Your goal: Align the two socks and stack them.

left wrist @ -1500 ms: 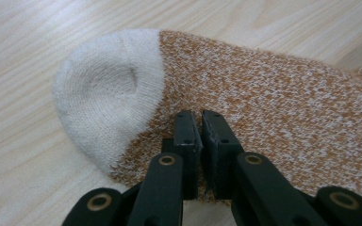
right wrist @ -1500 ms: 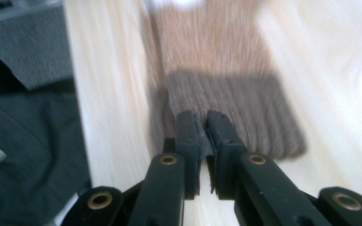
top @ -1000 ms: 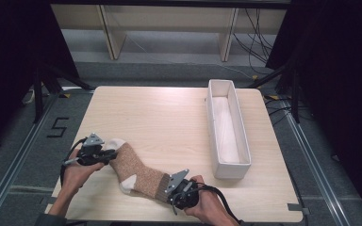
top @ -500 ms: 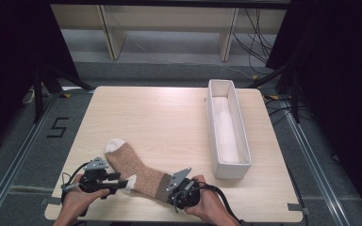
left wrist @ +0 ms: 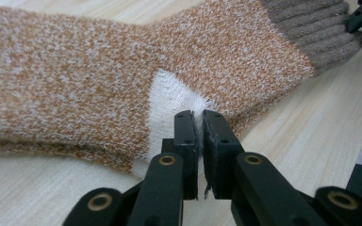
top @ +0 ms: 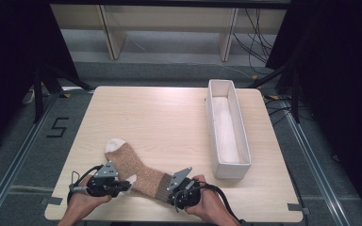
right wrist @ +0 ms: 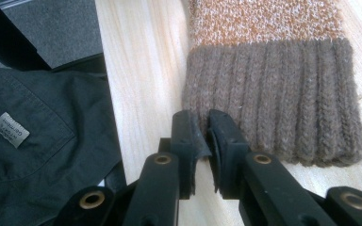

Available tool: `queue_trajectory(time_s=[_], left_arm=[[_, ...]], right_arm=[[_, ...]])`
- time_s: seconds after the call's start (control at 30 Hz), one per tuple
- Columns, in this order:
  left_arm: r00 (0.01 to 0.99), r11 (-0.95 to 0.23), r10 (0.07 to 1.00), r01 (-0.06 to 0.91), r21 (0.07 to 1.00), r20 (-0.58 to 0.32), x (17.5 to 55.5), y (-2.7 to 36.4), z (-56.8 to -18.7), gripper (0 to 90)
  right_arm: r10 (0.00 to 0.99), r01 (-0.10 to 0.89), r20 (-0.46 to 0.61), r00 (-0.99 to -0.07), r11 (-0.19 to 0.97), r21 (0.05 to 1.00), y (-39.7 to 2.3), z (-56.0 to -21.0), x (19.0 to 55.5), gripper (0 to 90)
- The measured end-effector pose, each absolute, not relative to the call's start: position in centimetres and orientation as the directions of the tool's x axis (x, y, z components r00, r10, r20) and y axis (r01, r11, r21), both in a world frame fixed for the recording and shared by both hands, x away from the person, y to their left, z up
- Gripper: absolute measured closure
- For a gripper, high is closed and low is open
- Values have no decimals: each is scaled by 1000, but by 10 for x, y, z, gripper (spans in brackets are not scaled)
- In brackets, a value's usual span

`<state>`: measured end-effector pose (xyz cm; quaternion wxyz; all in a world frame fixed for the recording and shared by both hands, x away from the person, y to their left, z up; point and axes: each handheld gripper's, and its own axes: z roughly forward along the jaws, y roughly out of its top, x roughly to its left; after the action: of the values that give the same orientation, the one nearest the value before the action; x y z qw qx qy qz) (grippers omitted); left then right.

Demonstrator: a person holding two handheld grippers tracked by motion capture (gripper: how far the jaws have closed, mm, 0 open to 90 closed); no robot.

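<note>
I see a pale wood-grain tabletop, squarish with rounded corners, standing on a grey floor marked with a black numeral five off its left edge. Pale shelving legs stand behind it, cables trail down at the back right, and darkness closes in on both sides.

The brown-and-orange knit sock lies flat near the tabletop's front edge, its white toe pointing up-left and its ribbed brown cuff towards the front right. A long white tray sits well apart on the right half of the tabletop, running front to back.

My left gripper is at the sock's white heel patch; its fingers have just been closing and now stand almost together, pinching the edge of the knit there. My right gripper is at the cuff; its fingers are nearly closed on the cuff's corner, with the ribbing caught between them. In the right gripper view, a dark garment with a small sewn label hangs just off the tabletop's edge.
</note>
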<state>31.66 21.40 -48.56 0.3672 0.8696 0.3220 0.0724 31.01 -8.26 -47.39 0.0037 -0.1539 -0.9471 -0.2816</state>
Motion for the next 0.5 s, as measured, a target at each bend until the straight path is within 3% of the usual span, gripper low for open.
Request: queue_trajectory(time_s=[0.13,0.27,0.37,0.5], left_arm=[[813,-565,579,451,691,-59,310,220,-468,851],[830,-626,552,480,615,-87,311,215,-490,846],[830,-614,549,479,627,-97,311,218,-487,830],[816,-573,567,491,656,-116,312,222,-478,708]], right_arm=[[290,294,93,-953,794,533,-83,-474,311,809],[288,294,96,-953,795,531,-83,-475,311,809],[286,290,93,-954,793,535,-84,-474,312,803],[303,322,126,-944,776,542,-85,-472,312,752]])
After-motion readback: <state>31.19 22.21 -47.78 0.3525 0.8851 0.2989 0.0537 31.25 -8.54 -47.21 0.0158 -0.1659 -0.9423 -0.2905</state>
